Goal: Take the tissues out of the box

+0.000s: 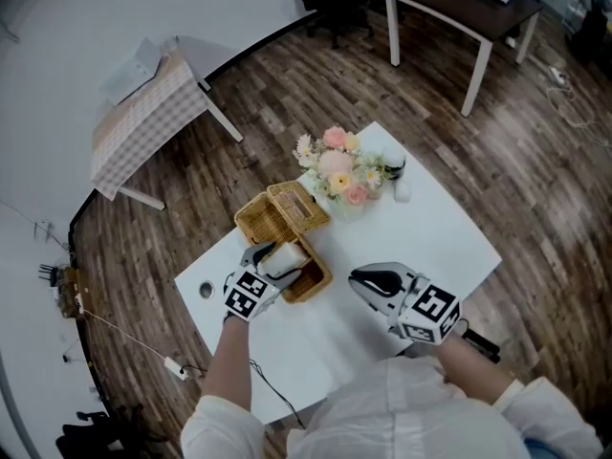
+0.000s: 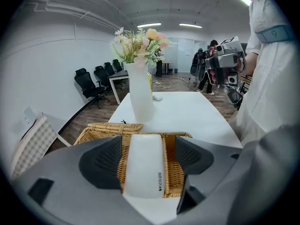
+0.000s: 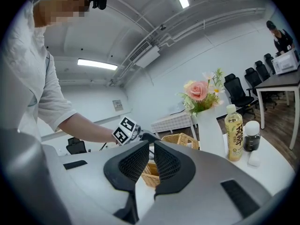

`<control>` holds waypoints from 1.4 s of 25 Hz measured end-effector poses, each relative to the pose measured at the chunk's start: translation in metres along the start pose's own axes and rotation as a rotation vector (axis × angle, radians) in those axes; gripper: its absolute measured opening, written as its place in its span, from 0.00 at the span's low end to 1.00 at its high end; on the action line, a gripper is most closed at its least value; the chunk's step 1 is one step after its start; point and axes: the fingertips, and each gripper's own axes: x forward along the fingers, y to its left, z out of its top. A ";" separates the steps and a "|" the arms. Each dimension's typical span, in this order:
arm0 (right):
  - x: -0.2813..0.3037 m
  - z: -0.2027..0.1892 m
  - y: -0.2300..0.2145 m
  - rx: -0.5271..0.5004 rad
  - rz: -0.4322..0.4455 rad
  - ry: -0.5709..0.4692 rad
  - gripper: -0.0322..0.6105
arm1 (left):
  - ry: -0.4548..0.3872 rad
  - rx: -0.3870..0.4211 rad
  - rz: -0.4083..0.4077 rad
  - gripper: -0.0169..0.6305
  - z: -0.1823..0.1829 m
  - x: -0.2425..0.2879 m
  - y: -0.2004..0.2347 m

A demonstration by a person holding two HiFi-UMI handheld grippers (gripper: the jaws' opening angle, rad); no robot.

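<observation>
A white tissue pack (image 1: 287,256) (image 2: 145,165) lies over the open wicker box (image 1: 311,285) (image 2: 108,128), whose lid (image 1: 296,204) is folded back. My left gripper (image 1: 274,258) (image 2: 146,159) straddles the pack with its jaws spread wide. Strips of wicker show between the pack and each pad, so the pads do not press on it. My right gripper (image 1: 356,277) (image 3: 152,161) hovers over the white table (image 1: 440,237) to the right of the box. Its pads are nearly together and hold nothing. In the right gripper view the box (image 3: 180,139) sits just beyond them.
A white vase of flowers (image 1: 337,175) (image 2: 140,95) (image 3: 208,125) stands behind the box. Beside it are a yellow drink bottle (image 3: 233,132), a dark jar (image 1: 393,167) (image 3: 251,137) and a small white object (image 1: 402,192). A chequered-cloth table (image 1: 143,122) stands far left.
</observation>
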 end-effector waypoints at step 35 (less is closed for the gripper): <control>-0.003 -0.005 0.000 0.000 -0.023 0.019 0.11 | 0.185 0.076 0.017 0.39 -0.016 0.010 0.003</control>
